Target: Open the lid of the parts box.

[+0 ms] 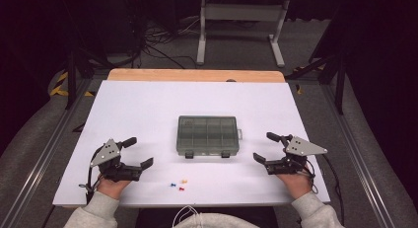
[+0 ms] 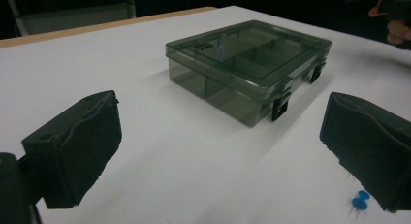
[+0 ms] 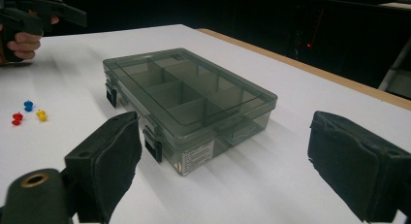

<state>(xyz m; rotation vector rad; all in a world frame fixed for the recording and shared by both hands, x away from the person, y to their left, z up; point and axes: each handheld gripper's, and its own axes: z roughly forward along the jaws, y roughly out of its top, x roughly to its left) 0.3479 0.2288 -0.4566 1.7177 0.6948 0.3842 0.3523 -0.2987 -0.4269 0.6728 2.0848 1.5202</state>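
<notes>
While both grippers rested at the near edge of a white table (image 1: 148,104), a closed, smoke-tinted plastic compartment box (image 1: 207,134) was seen lying flat at the centre between them, well apart from each. The left gripper (image 1: 136,153) and right gripper (image 1: 263,147) were both spread wide, nothing held. The box was judged light, rigid and slick-walled; it could best be gripped across its short sides or opened at the two black latches (image 3: 153,143). Three pushpins (image 1: 179,184) lay loose nearby
</notes>
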